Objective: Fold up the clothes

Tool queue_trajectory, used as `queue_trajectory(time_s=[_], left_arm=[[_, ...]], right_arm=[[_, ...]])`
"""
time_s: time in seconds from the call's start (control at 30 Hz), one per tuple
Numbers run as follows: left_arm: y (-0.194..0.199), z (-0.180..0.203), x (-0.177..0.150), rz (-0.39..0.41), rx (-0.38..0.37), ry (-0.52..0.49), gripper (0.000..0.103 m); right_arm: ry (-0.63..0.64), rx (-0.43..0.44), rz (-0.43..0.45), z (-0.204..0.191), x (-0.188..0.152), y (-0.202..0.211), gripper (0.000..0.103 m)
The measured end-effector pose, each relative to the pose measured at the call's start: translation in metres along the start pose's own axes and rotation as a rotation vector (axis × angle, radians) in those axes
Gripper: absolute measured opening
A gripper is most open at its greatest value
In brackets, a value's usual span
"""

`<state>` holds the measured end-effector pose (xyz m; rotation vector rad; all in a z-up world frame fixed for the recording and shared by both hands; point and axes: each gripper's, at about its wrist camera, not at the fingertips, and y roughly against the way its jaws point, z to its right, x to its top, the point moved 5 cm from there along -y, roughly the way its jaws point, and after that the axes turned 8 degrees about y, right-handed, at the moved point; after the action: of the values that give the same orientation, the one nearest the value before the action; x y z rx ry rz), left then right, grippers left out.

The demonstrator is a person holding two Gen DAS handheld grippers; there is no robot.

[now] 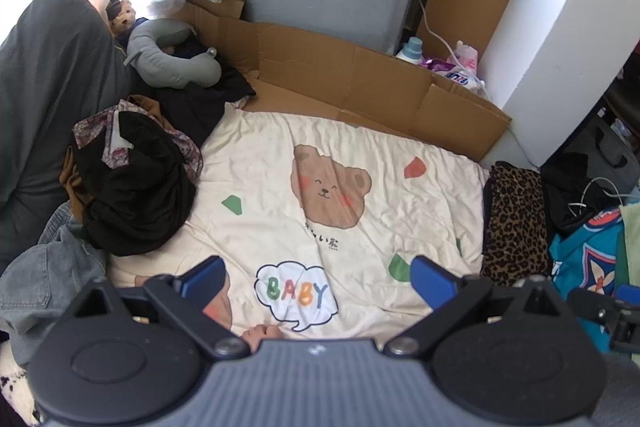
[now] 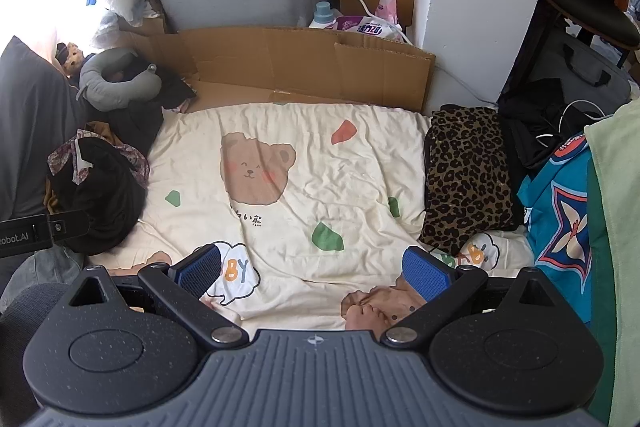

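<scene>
Both grippers released, empty: left gripper (image 1: pixel 318 277), right gripper (image 2: pixel 312 269) over bed blanket (image 1: pixel 360 155) | unfolded: black clothes heap (image 1: pixel 132 195) left | seemingly folded: leopard garment (image 2: pixel 468 179) right | progress: partway, judged

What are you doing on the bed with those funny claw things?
A person is holding two grippers over the bear blanket, about to fold clothes. The left gripper and the right gripper both stand wide open with nothing in them. A heap of black clothes waits on the left side, and a leopard-print piece already lies flat on the right edge. Nothing has been picked up yet.
</scene>
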<state>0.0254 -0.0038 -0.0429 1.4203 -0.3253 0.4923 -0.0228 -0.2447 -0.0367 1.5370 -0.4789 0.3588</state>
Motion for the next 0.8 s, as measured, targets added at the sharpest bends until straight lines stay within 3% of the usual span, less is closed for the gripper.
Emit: queue_trajectory(time_s=[0.8], left_arm=[[-0.0010,-0.0038,0.0019,-0.011,-0.008,0.003,0.100]], right_arm=[[-0.006,-0.002,0.005,0.0045,-0.0001,0.0011,0.100]])
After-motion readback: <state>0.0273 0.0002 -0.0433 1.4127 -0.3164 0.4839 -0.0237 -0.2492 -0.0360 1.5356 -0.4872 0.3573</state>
